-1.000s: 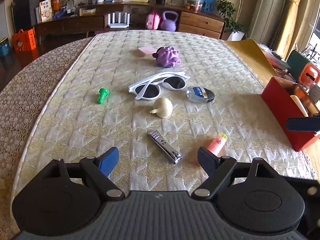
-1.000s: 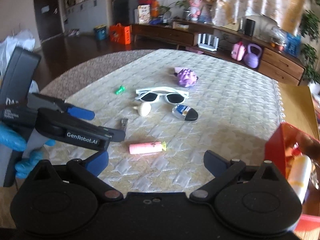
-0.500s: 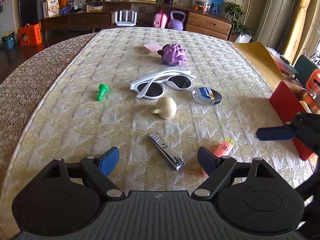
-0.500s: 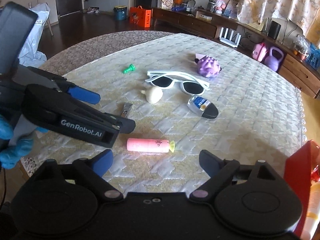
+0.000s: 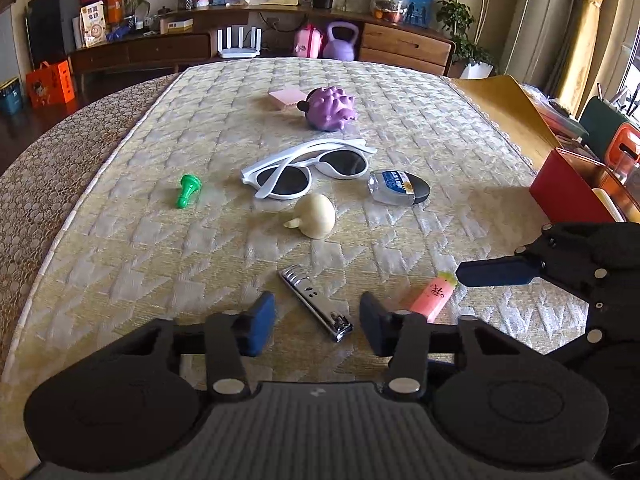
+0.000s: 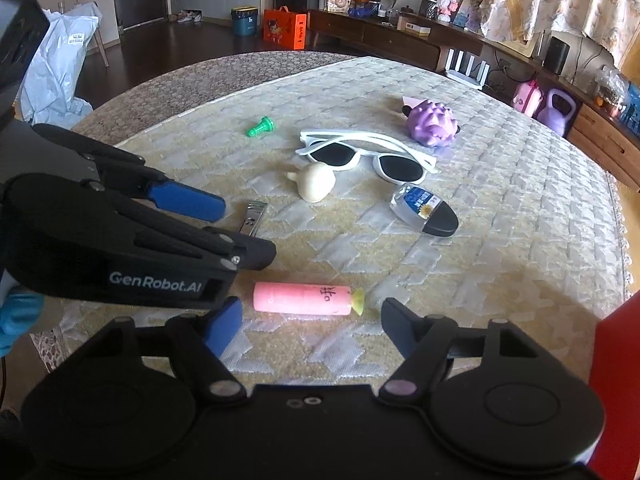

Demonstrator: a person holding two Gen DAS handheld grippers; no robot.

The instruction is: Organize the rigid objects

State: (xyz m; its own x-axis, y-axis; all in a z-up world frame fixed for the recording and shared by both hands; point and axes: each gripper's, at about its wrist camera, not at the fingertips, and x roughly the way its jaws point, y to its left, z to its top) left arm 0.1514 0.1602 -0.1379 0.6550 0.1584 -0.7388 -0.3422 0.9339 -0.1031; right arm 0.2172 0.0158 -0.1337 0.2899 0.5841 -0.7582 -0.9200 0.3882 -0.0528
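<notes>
My left claw (image 5: 316, 322) has just been narrowing around the silver nail clipper (image 5: 316, 302), pads not touching it. My right claw (image 6: 310, 326), also closing, stands partly open, empty, before the pink tube (image 6: 304, 299). Beyond on the quilted surface (image 5: 120, 264): cream garlic-shaped toy (image 5: 314, 216), white sunglasses (image 5: 308, 168), purple spiky toy (image 5: 330, 109).

Silver nail clipper (image 5: 316, 304) and pink tube (image 6: 304, 299) lie flat on cloth.
</notes>
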